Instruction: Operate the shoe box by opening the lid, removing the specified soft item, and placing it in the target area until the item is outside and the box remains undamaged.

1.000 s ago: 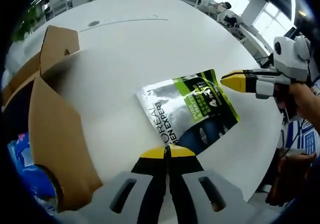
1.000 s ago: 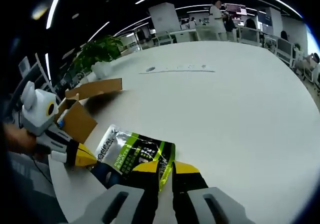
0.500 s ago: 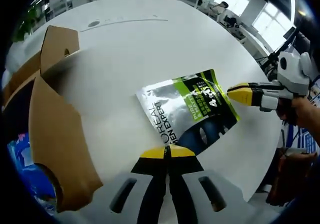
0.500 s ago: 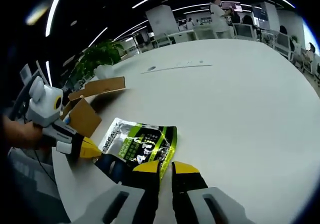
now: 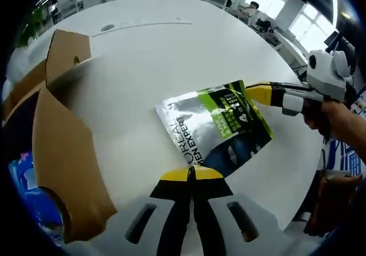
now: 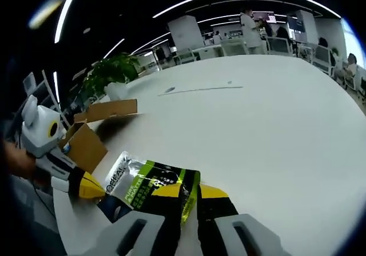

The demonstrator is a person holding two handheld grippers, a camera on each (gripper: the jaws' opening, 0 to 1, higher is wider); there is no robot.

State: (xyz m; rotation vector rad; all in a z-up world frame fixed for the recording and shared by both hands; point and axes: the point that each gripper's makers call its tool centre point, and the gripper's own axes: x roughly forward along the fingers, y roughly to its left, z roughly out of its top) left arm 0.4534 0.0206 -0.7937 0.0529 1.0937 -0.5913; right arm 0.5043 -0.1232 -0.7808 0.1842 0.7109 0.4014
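Note:
A silver, green and black soft pouch (image 5: pixel 214 127) lies flat on the white table (image 5: pixel 143 56), outside the cardboard shoe box (image 5: pixel 63 147). The box stands to the left with its flaps open and blue things (image 5: pixel 26 190) inside. My left gripper (image 5: pixel 191 175) is shut, its tips at the pouch's near edge. My right gripper (image 5: pixel 254 92) comes in from the right and touches the pouch's far corner. In the right gripper view the pouch (image 6: pixel 148 182) has its green edge in the narrow gap of my right gripper (image 6: pixel 190 190). The left gripper (image 6: pixel 86 186) sits beside the pouch's dark end, near the box (image 6: pixel 86 144).
The table's rounded edge (image 5: pixel 297 170) runs close behind the pouch, with a person's hand (image 5: pixel 337 119) past it. A potted plant (image 6: pixel 111 70) stands beyond the box. Office desks and chairs (image 6: pixel 269 42) lie far across the wide white tabletop.
My right gripper drew back from the pouch half a second ago and has now come forward to its corner again. The pouch, the box and my left gripper have stayed put.

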